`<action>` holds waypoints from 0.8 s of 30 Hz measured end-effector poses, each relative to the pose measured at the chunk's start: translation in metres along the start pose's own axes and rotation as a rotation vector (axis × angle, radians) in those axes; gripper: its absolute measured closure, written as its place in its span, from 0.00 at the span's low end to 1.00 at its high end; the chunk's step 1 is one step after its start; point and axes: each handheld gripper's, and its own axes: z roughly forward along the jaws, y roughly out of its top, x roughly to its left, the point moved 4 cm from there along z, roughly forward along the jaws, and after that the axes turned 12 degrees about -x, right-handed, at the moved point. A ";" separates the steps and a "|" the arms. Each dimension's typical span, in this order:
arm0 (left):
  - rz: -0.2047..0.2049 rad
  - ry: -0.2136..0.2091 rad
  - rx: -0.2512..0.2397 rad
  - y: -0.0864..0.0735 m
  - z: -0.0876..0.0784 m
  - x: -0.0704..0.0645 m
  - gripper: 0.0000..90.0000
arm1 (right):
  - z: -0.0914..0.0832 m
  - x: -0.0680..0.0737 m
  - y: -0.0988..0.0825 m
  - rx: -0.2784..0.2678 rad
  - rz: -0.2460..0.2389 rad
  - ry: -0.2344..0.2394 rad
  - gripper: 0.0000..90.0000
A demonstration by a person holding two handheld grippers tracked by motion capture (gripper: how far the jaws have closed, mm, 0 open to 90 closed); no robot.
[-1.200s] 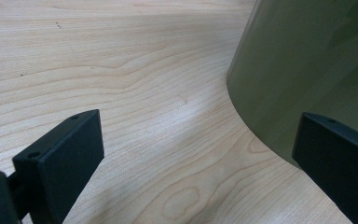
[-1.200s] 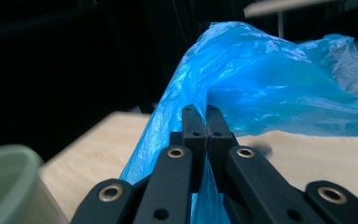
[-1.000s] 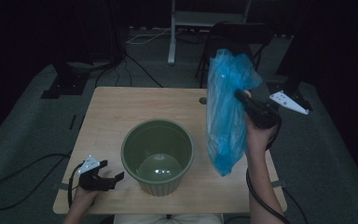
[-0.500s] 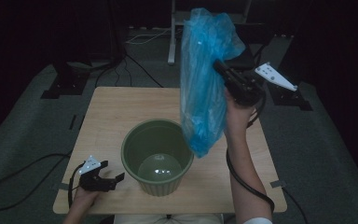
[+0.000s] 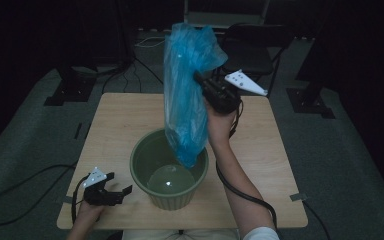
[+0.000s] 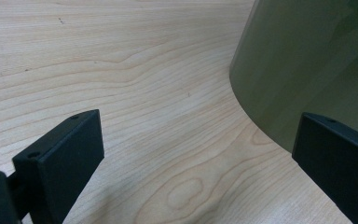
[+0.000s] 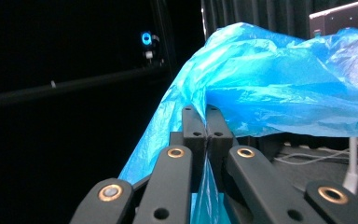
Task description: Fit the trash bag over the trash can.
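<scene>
While one blue bag (image 5: 187, 95) hangs, one green bin (image 5: 169, 170) stands below.

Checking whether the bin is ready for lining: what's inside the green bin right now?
The blue bag's lower tip hangs into the green bin. A bare, shiny bottom shows; the bag hides part of the far inner wall.

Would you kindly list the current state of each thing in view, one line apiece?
blue plastic bag: held up in the air, hanging down, its lower tip inside the bin's mouth.
green bin: upright on the table, open, unlined.
right gripper: shut on the bag's film, raised above the table.
left gripper: open, empty, low on the table beside the bin.
table: bears the bin.
</scene>
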 end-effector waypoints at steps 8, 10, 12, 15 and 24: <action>0.001 0.003 0.004 0.000 0.001 -0.001 0.03 | -0.014 0.011 -0.042 0.073 -0.037 -0.002 1.00; 0.000 0.002 0.006 0.000 0.001 -0.001 0.03 | -0.017 0.012 -0.045 0.080 -0.040 -0.006 1.00; 0.000 -0.001 0.007 0.001 0.002 -0.001 0.03 | -0.027 0.014 -0.053 0.100 -0.026 0.022 1.00; 0.003 -0.003 0.008 0.001 0.003 -0.003 0.03 | -0.035 0.015 -0.058 0.116 0.031 0.051 1.00; 0.010 0.004 0.013 0.002 0.003 -0.003 0.03 | -0.062 0.040 -0.069 0.163 0.046 0.138 0.92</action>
